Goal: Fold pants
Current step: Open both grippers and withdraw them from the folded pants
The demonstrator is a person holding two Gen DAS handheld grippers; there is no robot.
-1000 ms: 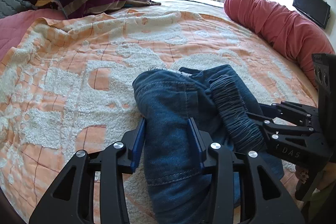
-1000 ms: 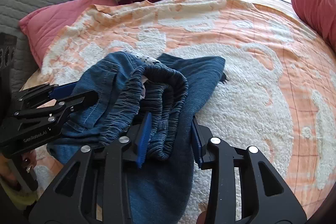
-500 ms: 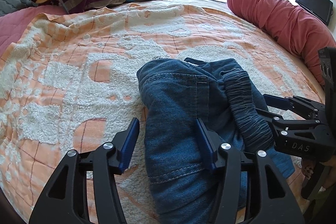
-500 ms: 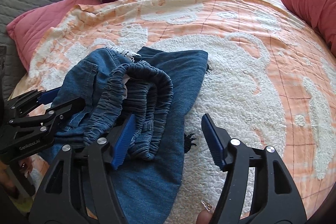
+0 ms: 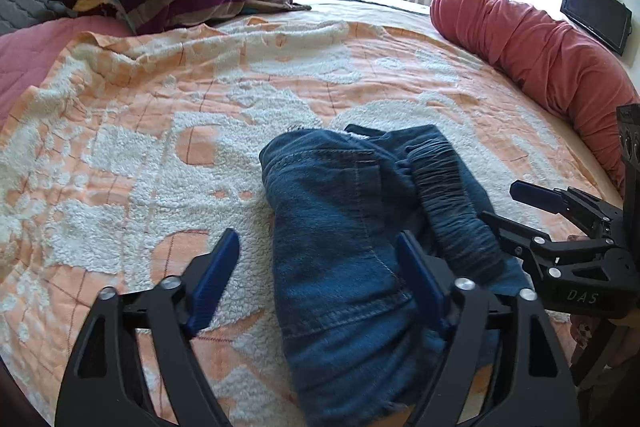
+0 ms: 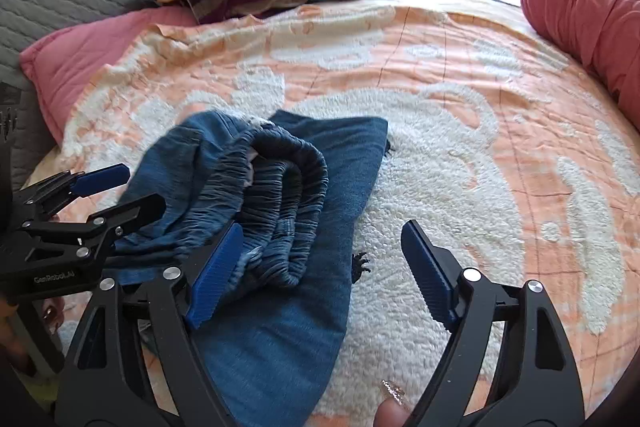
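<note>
The bed [image 5: 120, 155], under its orange-and-white blanket, carries the denim pants [image 5: 344, 227] as a folded bundle near its near edge, waistband bunched on top. This looks like the release after a fold. The left tongs [image 5: 316, 267] are opening astride the bundle's left part, pads off the cloth; the right tongs [image 6: 320, 267] are opening too, one pad perhaps brushing the waistband. Next, withdraw both without dragging the folds, then neaten.
</note>
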